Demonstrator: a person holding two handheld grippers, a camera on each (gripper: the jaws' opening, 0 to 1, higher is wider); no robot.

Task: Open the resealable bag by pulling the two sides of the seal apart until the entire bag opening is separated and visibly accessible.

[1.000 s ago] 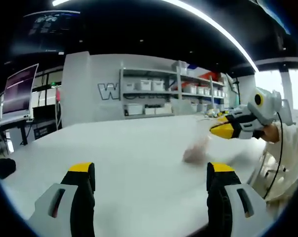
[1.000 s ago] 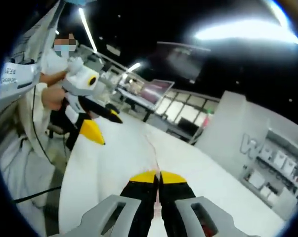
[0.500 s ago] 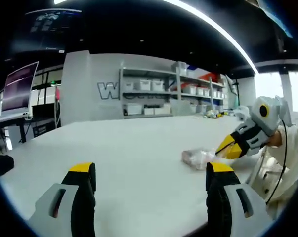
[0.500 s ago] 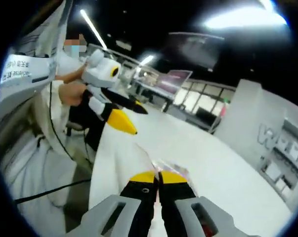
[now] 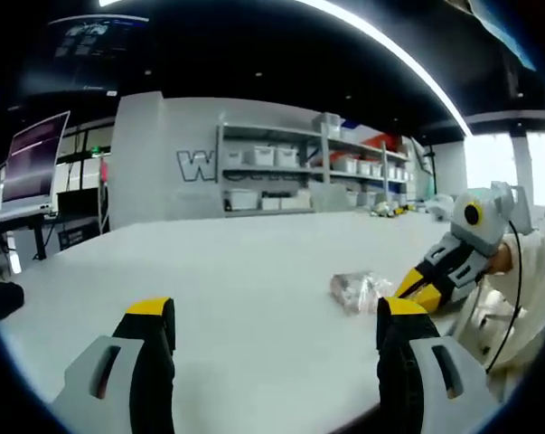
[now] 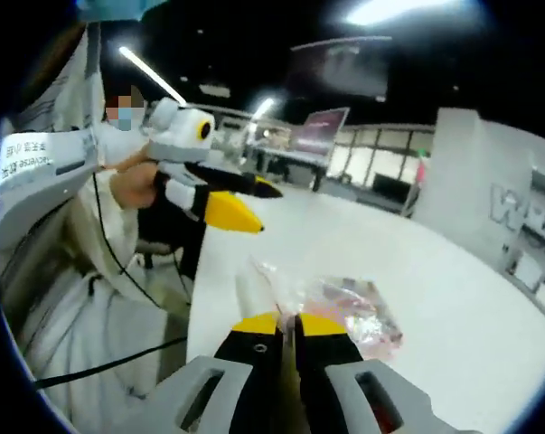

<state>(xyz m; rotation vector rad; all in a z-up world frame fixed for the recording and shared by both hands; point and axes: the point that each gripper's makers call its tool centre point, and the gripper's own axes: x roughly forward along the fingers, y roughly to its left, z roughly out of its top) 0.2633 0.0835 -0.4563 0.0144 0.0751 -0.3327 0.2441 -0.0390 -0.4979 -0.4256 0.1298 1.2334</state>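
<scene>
Meanwhile, a clear resealable bag (image 6: 344,307) was seen lying on the white table (image 5: 236,271), with pinkish contents visible through the plastic. In the right gripper view the bag lay just beyond the yellow tips of the right gripper (image 6: 286,325), whose two fingers were pressed together; a thin edge of the plastic ran down between them, so the bag's near edge appeared to be pinched there. In the left gripper view the same bag (image 5: 358,291) was found on the table toward the right, and the right gripper (image 5: 426,287) was seen coming in from the right with its yellow tip touching the bag's near side.

The left gripper (image 5: 272,321) was held low over the table with its fingers wide apart and nothing between them; the bag lay ahead of it, close to the right-hand finger but not between the two. In the right gripper view the left gripper (image 6: 245,203) was observed from the side, held in a person's hand (image 6: 132,185), its yellow-tipped and black-tipped fingers spread and well apart from the bag.

A person's white sleeve (image 6: 100,235) and a black cable (image 6: 109,362) were visible at the table's edge. Behind the table, shelves (image 5: 290,172) stocked with white bins were noted against a grey wall, and a monitor (image 5: 32,167) stood at the far left
</scene>
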